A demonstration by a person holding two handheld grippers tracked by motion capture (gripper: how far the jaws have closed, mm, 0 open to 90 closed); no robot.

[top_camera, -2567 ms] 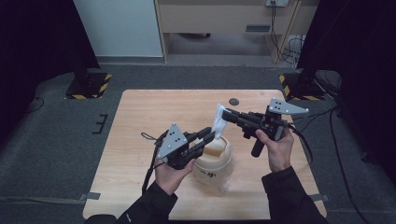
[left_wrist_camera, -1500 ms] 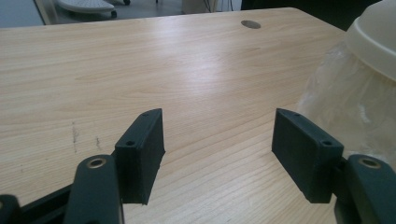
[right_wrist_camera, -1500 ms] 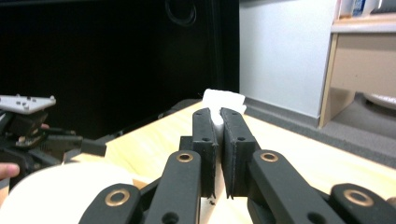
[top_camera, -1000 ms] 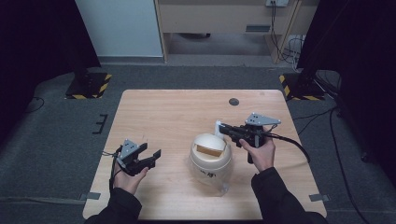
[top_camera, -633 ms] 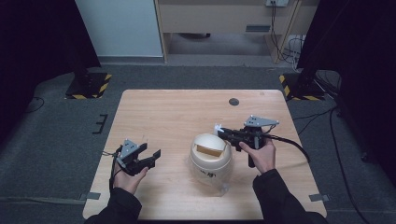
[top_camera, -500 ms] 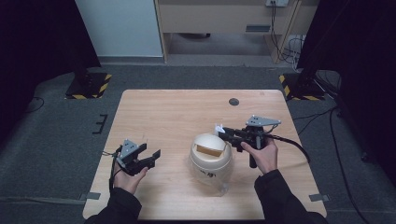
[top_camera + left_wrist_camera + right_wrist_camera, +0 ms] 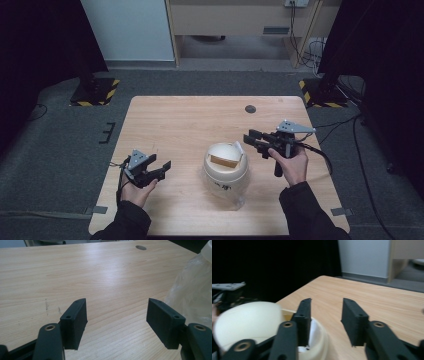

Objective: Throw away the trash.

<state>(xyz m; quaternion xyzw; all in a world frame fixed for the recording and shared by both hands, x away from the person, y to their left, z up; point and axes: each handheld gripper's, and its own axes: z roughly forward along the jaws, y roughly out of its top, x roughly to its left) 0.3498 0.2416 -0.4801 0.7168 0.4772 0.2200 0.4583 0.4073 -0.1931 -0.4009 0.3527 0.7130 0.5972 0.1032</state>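
A cream bin [image 7: 225, 170] with a swing lid and a clear plastic liner stands near the table's front middle. A white scrap [image 7: 239, 148] leans at its right rim. My right gripper [image 7: 248, 138] hovers just right of the bin, pointing left. Its jaws have just been opening and nothing is between them. In the right gripper view the open gripper [image 7: 325, 302] looks over the bin's lid [image 7: 247, 320], with the white scrap [image 7: 315, 332] at the opening. My left gripper [image 7: 165, 167] rests open at the table's front left. In the left gripper view the gripper [image 7: 116, 312] holds nothing, and the liner [image 7: 192, 290] is at right.
A dark round hole [image 7: 250, 108] sits in the table's far right part; it also shows as the hole [image 7: 141, 247] in the left gripper view. Yellow-and-black striped stand feet [image 7: 95, 92] flank the table on the floor. A wooden cabinet [image 7: 235, 20] stands behind.
The right gripper has opened, let go of the white scrap at the bin's rim and drawn back to the right. The left gripper left the bin earlier and now lies still.
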